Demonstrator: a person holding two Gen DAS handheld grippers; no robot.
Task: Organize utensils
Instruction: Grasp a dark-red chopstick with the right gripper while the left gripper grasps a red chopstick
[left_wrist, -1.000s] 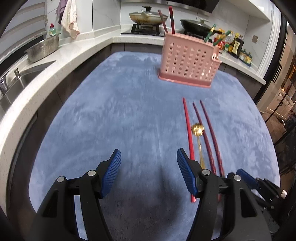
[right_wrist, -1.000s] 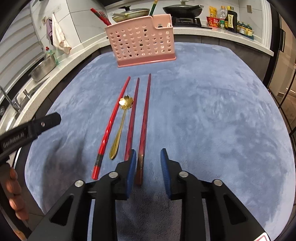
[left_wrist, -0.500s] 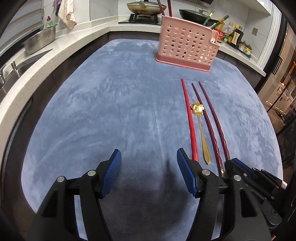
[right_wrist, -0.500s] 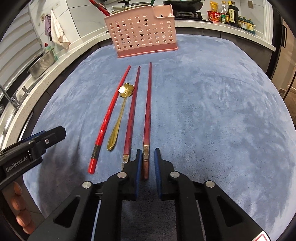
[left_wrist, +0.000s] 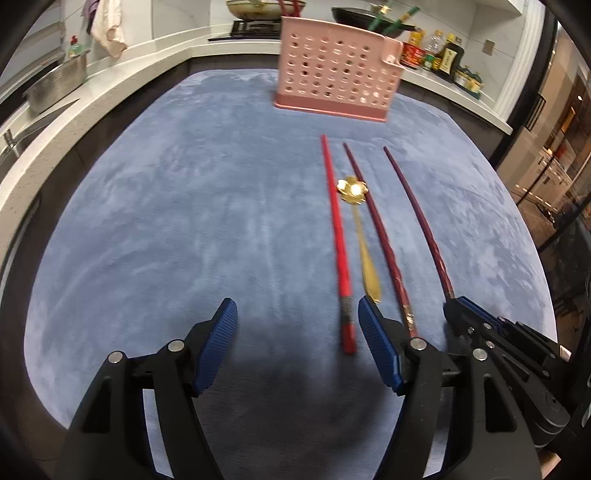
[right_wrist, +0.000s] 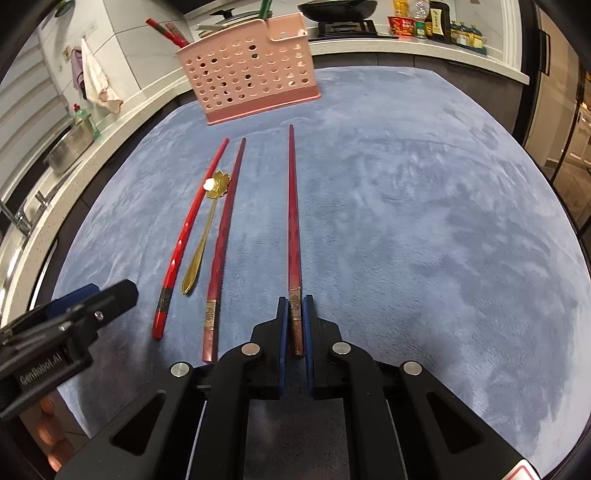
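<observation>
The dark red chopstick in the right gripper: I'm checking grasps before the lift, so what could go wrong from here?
The right gripper pinches the dark red chopstick only at its butt end, so the long tip may sag or swivel. The pink holder already holds utensils, so the tip could snag.

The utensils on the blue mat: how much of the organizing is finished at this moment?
Some utensils already stand in the pink basket. The right gripper is shut on one dark red chopstick. The left gripper is opening, nothing between its pads. Left: the bright red chopstick, the gold spoon and the other dark red chopstick.
</observation>
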